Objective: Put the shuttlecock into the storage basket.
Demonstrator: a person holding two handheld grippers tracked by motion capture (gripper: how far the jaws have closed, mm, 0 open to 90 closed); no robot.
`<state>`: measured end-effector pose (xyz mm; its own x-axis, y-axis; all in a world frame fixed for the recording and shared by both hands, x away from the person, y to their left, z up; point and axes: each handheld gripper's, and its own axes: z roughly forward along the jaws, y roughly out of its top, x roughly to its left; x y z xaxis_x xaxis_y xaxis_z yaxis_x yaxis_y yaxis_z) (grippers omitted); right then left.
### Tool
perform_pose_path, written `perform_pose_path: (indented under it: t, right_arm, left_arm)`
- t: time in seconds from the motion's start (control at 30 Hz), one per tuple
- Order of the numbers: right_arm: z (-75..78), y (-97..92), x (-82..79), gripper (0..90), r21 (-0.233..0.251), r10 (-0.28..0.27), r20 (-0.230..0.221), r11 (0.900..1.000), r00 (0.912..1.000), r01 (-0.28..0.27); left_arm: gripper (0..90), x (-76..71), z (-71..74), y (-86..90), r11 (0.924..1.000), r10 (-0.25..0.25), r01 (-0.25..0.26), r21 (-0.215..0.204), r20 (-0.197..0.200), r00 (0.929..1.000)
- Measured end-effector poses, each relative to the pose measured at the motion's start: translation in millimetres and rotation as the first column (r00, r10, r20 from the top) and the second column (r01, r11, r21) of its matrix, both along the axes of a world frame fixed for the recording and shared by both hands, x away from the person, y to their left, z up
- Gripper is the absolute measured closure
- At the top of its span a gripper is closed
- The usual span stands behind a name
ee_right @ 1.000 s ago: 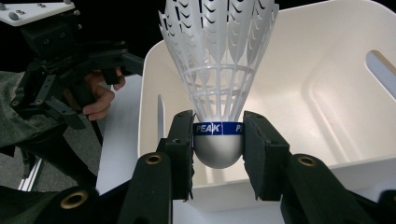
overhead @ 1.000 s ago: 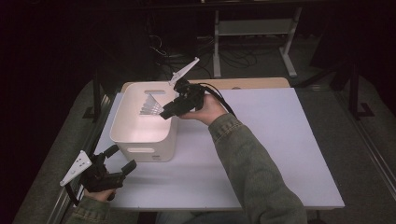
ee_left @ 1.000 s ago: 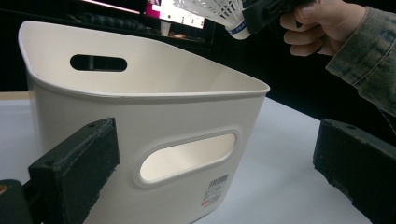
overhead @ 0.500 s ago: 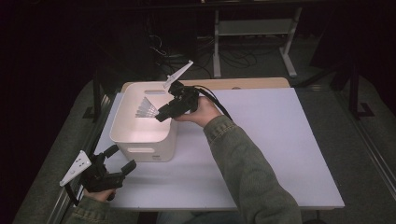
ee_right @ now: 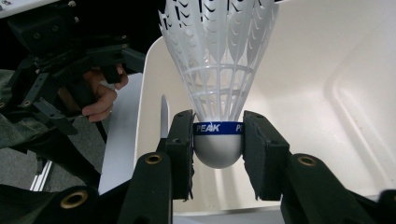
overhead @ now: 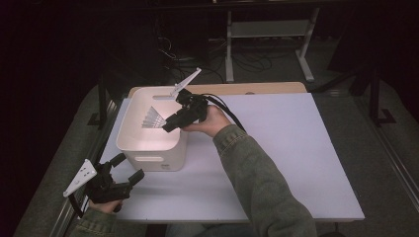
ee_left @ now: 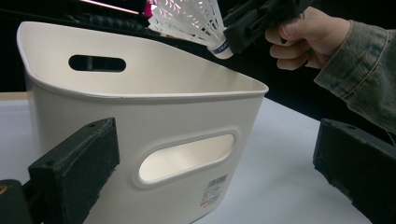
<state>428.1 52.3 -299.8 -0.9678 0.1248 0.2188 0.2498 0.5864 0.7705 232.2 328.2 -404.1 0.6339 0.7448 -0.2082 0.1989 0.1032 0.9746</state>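
Shuttlecock sits clamped at its cork base between the 2 jaws of the right gripper, the pads pressing on the blue band, white skirt pointing away from the hand. Compared with 1 second ago, right gripper has drifted a little further over the white bin: the feather skirt then hung near the bin's far right rim, now it lies above the open mouth, closer to the bin's middle. Grip itself looks unchanged; the jaws have not parted. From the left gripper view the shuttlecock hangs above the bin's rim, not yet below it, so it is not inside the bin. Left gripper rests on the table at the bin's near left corner, jaws apart with nothing between them, and its place matches both earlier pictures; its pads frame the bin's near handle slot without touching the wall. Reading: the carry is about done and the drop is the step in hand. Next move likely calls for lowering or opening over the bin's middle; released too near the rim, the light skirt could tip it out.
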Motion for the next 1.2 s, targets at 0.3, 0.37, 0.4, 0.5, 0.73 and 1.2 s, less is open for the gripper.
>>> perform_pose_path:
  t: [0.3,0.37,0.4,0.5,0.73,1.2]
  right_arm:
    - [-6.1,6.0,-1.8,63.5,-0.017,0.007,-0.022,0.9998,0.9997,-0.007]
    - [-8.3,6.4,-1.5,63.4,-0.017,0.011,-0.020,0.9998,0.9997,-0.012]
    - [-9.2,6.7,-1.8,63.4,-0.019,0.008,-0.027,0.9998,0.9996,-0.009]
    - [-12.9,7.4,-1.4,63.5,-0.024,0.009,-0.036,0.9997,0.9993,-0.010]
    - [-18.1,8.1,-0.8,63.4,-0.030,0.006,-0.053,0.9995,0.9986,-0.007]
    - [-12.6,1.2,2.8,34.4,-0.013,-0.060,-0.032,0.9982,0.9977,0.059]
  left_arm:
    - [0.0,-0.3,0.3,0.1,1.0000,0.001,-0.001,0.006,-0.005,1.0000]
    - [0.0,-0.5,0.5,-0.6,1.0000,0.003,-0.003,-0.004,-0.007,1.0000]
    - [0.0,-0.5,0.4,-0.6,1.0000,0.003,-0.003,-0.004,-0.006,1.0000]
    - [0.0,-0.3,0.4,0.1,1.0000,-0.001,0.001,0.008,-0.006,1.0000]
    - [0.0,-0.5,0.5,0.0,1.0000,0.000,0.000,0.009,-0.007,1.0000]
    - [0.0,-0.3,0.4,-0.8,1.0000,0.000,0.000,0.000,-0.005,1.0000]
